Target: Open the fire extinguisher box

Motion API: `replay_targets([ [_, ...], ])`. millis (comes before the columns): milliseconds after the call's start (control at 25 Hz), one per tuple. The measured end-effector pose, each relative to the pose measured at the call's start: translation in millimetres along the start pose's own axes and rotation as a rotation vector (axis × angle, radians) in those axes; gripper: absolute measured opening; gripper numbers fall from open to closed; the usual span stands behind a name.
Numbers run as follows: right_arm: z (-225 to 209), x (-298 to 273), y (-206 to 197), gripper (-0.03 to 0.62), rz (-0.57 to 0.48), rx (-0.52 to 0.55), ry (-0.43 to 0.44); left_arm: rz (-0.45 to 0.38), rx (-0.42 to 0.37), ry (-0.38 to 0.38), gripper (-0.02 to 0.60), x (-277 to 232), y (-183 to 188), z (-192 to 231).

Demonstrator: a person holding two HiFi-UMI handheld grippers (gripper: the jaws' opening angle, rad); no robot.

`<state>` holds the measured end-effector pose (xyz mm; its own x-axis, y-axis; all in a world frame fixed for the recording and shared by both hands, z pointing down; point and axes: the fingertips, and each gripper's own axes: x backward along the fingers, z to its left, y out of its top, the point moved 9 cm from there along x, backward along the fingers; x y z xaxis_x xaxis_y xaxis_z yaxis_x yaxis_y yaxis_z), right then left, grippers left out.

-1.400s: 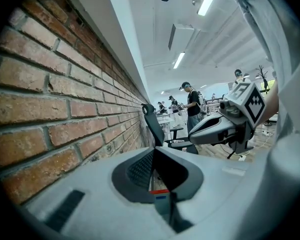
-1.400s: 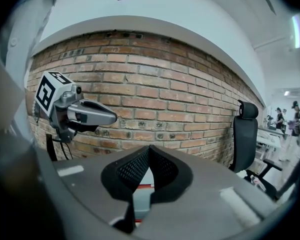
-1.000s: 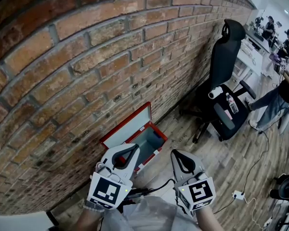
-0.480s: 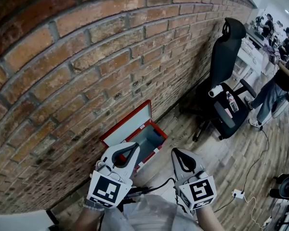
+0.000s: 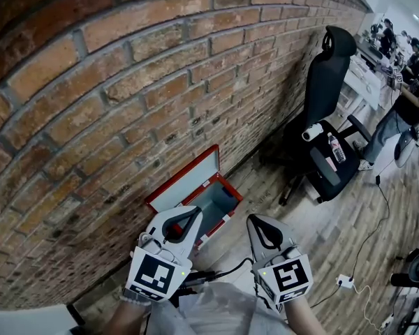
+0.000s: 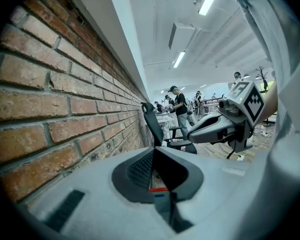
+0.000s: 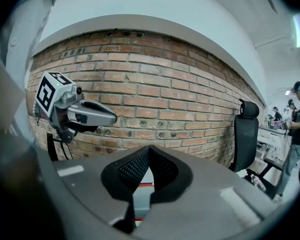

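Note:
The red fire extinguisher box point(image 5: 228, 192) sits on the wooden floor against the brick wall. It stands open, its lid point(image 5: 184, 181) tipped back against the bricks and its grey inside showing. My left gripper point(image 5: 195, 213) hangs above the box's near edge, jaws shut with nothing in them. My right gripper point(image 5: 253, 220) hangs beside it to the right, over the floor, also shut and empty. In the left gripper view my left gripper point(image 6: 152, 150) has its tips together, with a sliver of the red box point(image 6: 158, 189) below. The right gripper view shows my right gripper point(image 7: 149, 149) the same way.
A black office chair point(image 5: 327, 110) stands right of the box, with a bottle point(image 5: 336, 150) and a white roll point(image 5: 311, 134) on its seat. A white power strip point(image 5: 346, 282) and cables lie on the floor. People stand at desks at the far right point(image 5: 405, 110).
Both grippers have stayed almost still above the open box. A person at the far right has shifted.

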<state>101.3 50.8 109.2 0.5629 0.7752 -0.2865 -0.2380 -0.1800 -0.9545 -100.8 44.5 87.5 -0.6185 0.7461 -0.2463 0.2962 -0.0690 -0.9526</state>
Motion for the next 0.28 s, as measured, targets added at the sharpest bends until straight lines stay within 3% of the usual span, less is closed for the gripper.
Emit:
replay_targets([
  [280, -1.6, -0.3, -1.4, 0.003, 0.005, 0.003, 0.003, 0.006, -0.001, -0.001, 0.003, -2.6, -0.6, -0.7],
])
